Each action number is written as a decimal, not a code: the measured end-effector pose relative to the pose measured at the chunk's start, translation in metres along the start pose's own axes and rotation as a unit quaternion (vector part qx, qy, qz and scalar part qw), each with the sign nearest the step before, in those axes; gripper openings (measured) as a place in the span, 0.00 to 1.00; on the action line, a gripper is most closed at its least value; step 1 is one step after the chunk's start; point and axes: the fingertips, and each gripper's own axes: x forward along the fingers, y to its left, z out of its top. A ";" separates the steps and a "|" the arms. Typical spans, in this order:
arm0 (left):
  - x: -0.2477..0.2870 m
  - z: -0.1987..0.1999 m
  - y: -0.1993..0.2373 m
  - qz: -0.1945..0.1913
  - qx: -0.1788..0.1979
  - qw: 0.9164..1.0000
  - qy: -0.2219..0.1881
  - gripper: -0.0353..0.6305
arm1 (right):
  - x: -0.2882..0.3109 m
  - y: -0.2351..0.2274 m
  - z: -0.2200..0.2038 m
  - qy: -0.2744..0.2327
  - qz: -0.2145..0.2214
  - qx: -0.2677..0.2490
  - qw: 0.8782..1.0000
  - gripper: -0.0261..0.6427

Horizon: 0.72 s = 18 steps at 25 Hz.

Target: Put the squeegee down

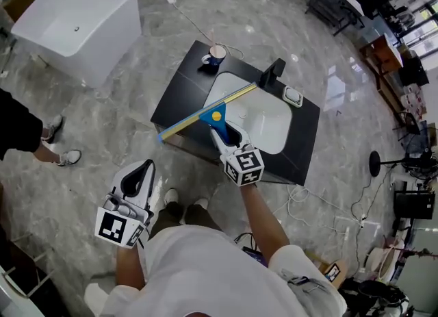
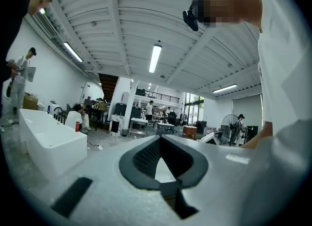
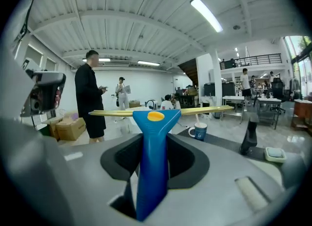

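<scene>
The squeegee has a blue handle with a yellow dot and a long yellow-edged blade. It hangs level over the front left part of the white sink basin in the head view. My right gripper is shut on its handle. In the right gripper view the handle stands up between the jaws, with the blade running across above it. My left gripper is down by the person's left side, away from the counter. It is shut with nothing in it, and in its own view the gripper points out across the room.
The sink sits in a black counter. On the counter are a blue mug at the back, a black faucet and a small soap dish. A white bathtub stands far left. Another person's legs are at the left, cables lie on the floor.
</scene>
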 end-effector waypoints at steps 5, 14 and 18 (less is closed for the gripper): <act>0.003 -0.006 0.020 0.011 -0.007 1.000 0.008 0.06 | 0.056 -0.011 -0.045 0.065 0.008 -0.004 0.998 0.26; 0.015 -0.015 0.036 0.020 -0.016 0.999 0.020 0.06 | 0.127 -0.018 -0.104 0.142 0.029 0.007 0.989 0.26; 0.014 -0.022 0.040 0.024 -0.024 0.999 0.024 0.06 | 0.149 -0.025 -0.133 0.192 0.030 -0.003 0.981 0.26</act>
